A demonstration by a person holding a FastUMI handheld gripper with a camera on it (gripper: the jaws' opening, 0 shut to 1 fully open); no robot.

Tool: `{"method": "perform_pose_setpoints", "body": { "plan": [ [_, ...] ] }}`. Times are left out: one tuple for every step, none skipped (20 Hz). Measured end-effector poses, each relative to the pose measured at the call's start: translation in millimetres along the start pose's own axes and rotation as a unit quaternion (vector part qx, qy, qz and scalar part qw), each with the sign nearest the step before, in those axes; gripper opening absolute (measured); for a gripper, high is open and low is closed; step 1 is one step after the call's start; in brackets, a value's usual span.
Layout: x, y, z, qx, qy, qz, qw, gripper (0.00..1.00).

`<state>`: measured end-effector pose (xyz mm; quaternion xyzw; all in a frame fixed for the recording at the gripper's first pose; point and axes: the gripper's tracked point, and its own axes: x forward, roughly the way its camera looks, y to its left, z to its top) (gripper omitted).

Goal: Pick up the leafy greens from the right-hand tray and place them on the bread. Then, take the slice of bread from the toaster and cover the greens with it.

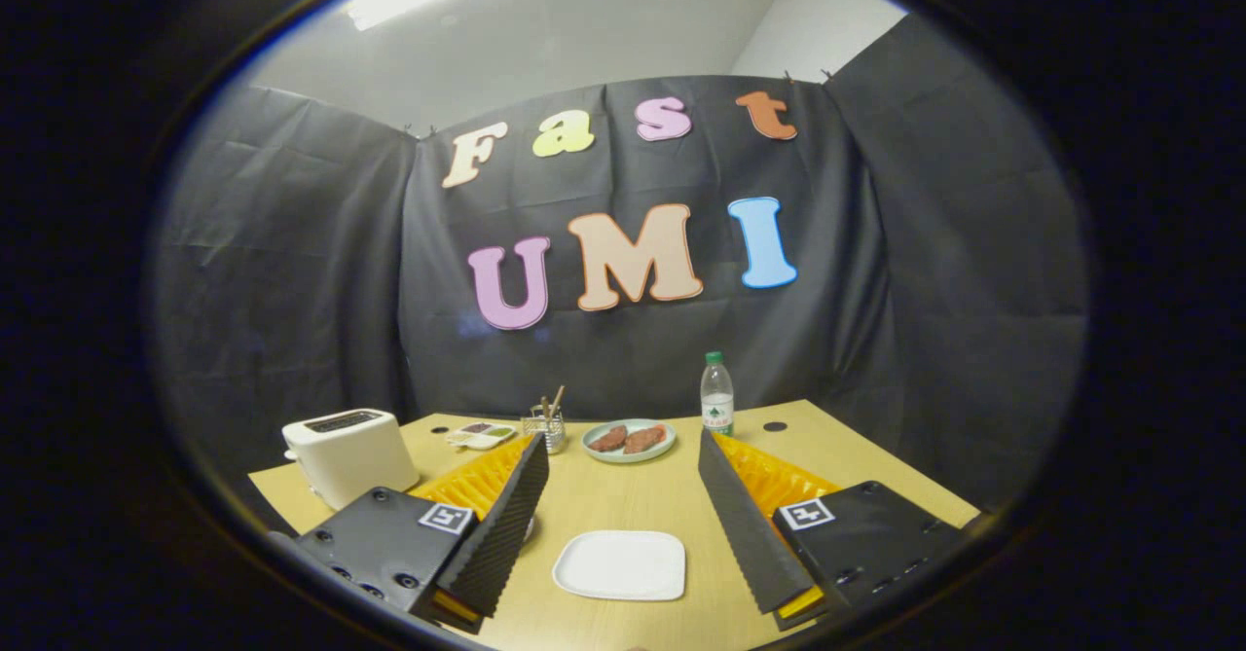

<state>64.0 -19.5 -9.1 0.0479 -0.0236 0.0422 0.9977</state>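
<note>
My gripper (621,440) hangs above the wooden table (857,456), open, with nothing between its wide-spread fingers. A bare white rectangular plate (620,565) lies on the table between the fingers, close in. A white toaster (348,454) stands beyond the left finger at the table's left side; its top slot looks dark, and I cannot tell whether bread is inside. Past the left fingertip sits a small white divided tray (480,434) with small dark and green bits, too small to make out.
A pale green plate (629,441) with two brown pieces sits at the back middle. A wire cup (547,428) with sticks stands beside the divided tray. A water bottle (717,396) with a green cap stands at the back right. Black cloth walls surround the table.
</note>
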Motion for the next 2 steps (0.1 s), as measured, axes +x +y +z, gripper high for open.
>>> {"method": "perform_pose_setpoints", "body": {
  "plan": [
    [-3.5, -0.2, 1.3, 0.000, -0.001, 0.000, 1.000, 0.98],
    [-5.2, 1.4, 3.0, 0.000, -0.001, 0.004, 1.000, 0.98]
  ]
}}
